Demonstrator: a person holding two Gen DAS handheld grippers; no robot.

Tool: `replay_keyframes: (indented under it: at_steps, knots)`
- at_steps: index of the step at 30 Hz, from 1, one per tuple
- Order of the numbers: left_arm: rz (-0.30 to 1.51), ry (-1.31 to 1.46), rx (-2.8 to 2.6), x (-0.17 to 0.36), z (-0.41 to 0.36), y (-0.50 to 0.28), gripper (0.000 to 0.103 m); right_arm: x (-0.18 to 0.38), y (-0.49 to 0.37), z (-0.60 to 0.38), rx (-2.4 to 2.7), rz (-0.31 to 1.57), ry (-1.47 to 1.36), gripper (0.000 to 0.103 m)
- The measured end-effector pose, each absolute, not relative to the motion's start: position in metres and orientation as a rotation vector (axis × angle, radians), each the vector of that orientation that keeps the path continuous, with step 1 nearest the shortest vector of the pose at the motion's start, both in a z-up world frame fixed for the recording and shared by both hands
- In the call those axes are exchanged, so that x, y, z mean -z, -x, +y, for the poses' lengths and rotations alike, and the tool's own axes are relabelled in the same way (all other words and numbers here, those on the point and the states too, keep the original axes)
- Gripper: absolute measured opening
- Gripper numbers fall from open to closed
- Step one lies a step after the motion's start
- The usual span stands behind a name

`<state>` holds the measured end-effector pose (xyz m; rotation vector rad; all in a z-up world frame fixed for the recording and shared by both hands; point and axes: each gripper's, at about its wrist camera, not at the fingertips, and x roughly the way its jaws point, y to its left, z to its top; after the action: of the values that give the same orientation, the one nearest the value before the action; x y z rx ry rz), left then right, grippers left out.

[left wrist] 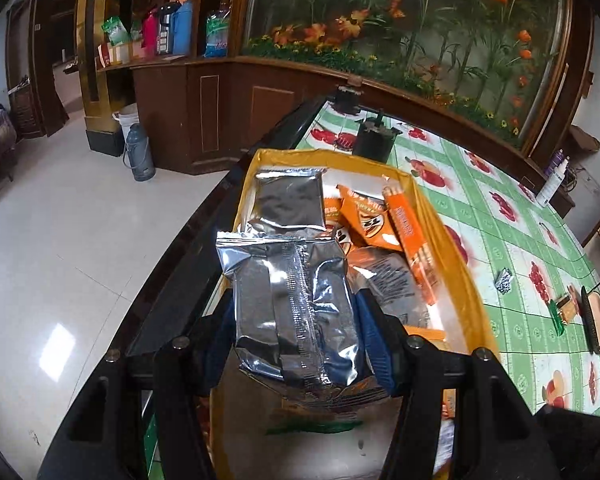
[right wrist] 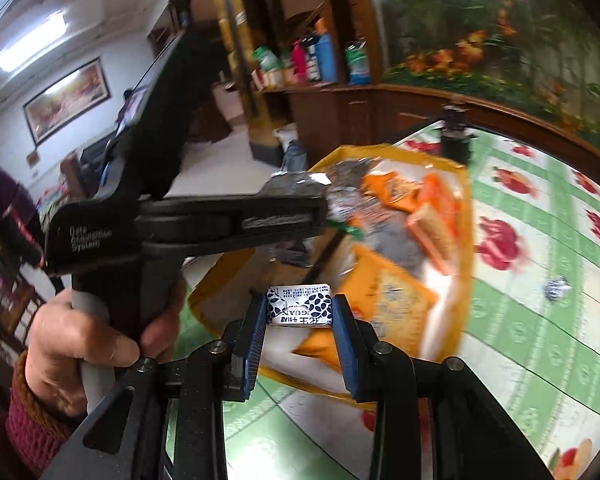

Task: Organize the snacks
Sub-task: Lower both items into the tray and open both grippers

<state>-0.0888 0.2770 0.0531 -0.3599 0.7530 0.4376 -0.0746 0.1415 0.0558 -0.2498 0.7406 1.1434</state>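
Both grippers are gripping snacks above the table (left wrist: pixel 512 216). Left gripper (left wrist: pixel 296 316) is clamped on a silver packet (left wrist: pixel 296 300), its blue pads pressing the packet's sides, held over the yellow box (left wrist: pixel 464 280). Right gripper (right wrist: pixel 300 312) pinches a small blue-and-white candy (right wrist: pixel 299 305) between its narrow-set pads, just short of the box's near edge. From the right wrist view, a hand (right wrist: pixel 76 344) in a maroon sleeve grips the left tool's handle. Inside the box lie another silver packet (left wrist: pixel 288 200), orange packets (left wrist: pixel 364 216) and an orange stick pack (left wrist: pixel 414 240). One more small candy (left wrist: pixel 504 281) sits on the floral cloth, well apart from the box.
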Motion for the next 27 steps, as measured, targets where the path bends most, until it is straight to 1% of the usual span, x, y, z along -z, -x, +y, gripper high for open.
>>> replay_keyframes:
  at_steps: [7, 18, 19, 21, 23, 25, 27]
  knots:
    - [0.777, 0.343, -0.435, -0.044, 0.278, 0.083, 0.058, -0.038, 0.074, 0.155, -1.164, 0.781, 0.289, 0.037]
    - [0.793, 0.312, -0.436, -0.041, 0.273, 0.079, 0.059, -0.034, 0.081, 0.155, -1.179, 0.794, 0.309, 0.038]
    - [0.793, 0.315, -0.434, -0.041, 0.273, 0.079, 0.059, -0.035, 0.081, 0.155, -1.183, 0.793, 0.308, 0.039]
    - [0.790, 0.319, -0.433, -0.043, 0.274, 0.081, 0.059, -0.036, 0.083, 0.155, -1.190, 0.788, 0.306, 0.044]
    - [0.786, 0.322, -0.432, -0.044, 0.274, 0.082, 0.059, -0.038, 0.086, 0.153, -1.203, 0.780, 0.304, 0.053]
    - [0.785, 0.328, -0.425, -0.046, 0.274, 0.083, 0.059, -0.042, 0.088, 0.151, -1.202, 0.758, 0.300, 0.055]
    - [0.781, 0.329, -0.424, -0.049, 0.273, 0.083, 0.059, -0.045, 0.089, 0.147, -1.215, 0.746, 0.293, 0.055]
